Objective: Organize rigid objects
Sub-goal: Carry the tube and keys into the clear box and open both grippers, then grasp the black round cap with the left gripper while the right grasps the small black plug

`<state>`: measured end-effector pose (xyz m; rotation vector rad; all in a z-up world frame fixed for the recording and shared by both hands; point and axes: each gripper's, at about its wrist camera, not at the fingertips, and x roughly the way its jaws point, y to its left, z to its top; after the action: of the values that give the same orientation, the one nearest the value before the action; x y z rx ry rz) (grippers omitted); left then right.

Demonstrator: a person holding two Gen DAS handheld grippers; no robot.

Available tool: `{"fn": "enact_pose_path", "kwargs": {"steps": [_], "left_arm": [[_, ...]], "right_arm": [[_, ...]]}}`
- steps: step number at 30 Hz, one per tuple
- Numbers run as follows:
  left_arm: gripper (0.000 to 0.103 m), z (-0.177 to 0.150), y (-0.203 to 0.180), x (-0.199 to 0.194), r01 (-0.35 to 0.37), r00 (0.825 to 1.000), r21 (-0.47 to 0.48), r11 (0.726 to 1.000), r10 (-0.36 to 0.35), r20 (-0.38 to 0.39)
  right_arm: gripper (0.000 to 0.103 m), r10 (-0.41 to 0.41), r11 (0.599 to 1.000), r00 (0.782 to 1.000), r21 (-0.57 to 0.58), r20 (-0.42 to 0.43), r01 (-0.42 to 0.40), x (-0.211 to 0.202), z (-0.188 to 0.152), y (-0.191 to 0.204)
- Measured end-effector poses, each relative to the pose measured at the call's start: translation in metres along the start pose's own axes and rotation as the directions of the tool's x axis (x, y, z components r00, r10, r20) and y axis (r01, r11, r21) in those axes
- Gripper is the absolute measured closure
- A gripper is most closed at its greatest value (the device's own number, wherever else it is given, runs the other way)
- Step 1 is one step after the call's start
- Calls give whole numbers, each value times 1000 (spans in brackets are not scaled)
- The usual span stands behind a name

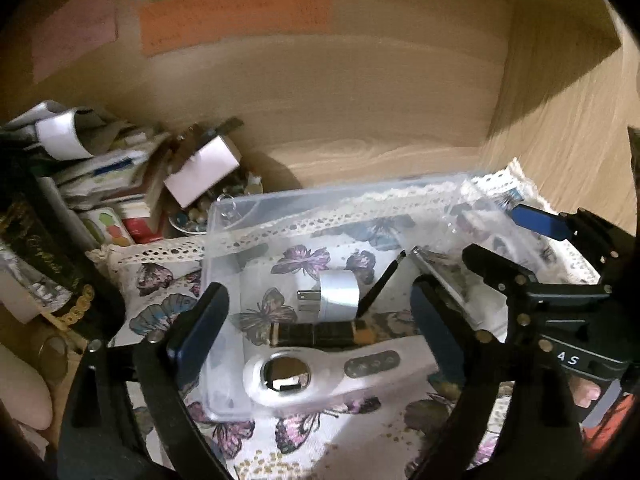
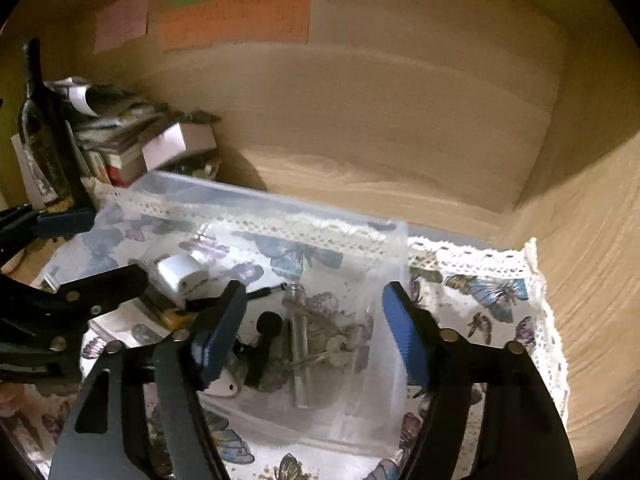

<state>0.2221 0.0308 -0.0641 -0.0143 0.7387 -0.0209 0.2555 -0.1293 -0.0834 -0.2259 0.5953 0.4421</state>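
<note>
A clear plastic box [image 1: 224, 216] [image 2: 396, 240] sits on a butterfly cloth. In the left wrist view it holds a white plug adapter [image 1: 340, 294], a dark banded bar [image 1: 316, 334], a white handheld device [image 1: 320, 376] and a black pen [image 1: 380, 288]. In the right wrist view it holds a metal rod [image 2: 298, 340], a black knob piece [image 2: 268, 326] and the adapter [image 2: 180, 276]. My left gripper [image 1: 316, 328] is open, straddling the box's left wall. My right gripper [image 2: 316, 328] is open, straddling the box's right wall; it also shows in the left wrist view [image 1: 536, 220].
The butterfly cloth [image 2: 492, 292] with lace edge lies on a wooden shelf. A pile of boxes and papers [image 1: 120, 184] and a dark bottle [image 2: 40, 136] stand at the back left. Coloured notes [image 2: 236, 20] are stuck on the back wall. A wooden side wall [image 2: 592, 280] is at right.
</note>
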Motion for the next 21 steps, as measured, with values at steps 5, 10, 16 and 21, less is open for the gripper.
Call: {"fn": "enact_pose_path", "kwargs": {"steps": [5, 10, 16, 21], "left_arm": [[4, -5, 2, -35, 8, 998, -12, 1000, -7, 57], [2, -20, 2, -58, -5, 996, 6, 1000, 5, 84], [2, -50, 5, -69, 8, 999, -10, 1000, -7, 48], [3, -80, 5, -72, 25, 1000, -13, 1000, -25, 12]], "right_arm": [[24, 11, 1000, 998, 5, 57, -12, -32, -1, -2], [22, 27, 1000, 996, -12, 80, -26, -57, -15, 0], [22, 66, 998, 998, -23, 25, -65, -66, -46, 10], [22, 134, 991, 990, -18, -47, -135, -63, -75, 23]]}}
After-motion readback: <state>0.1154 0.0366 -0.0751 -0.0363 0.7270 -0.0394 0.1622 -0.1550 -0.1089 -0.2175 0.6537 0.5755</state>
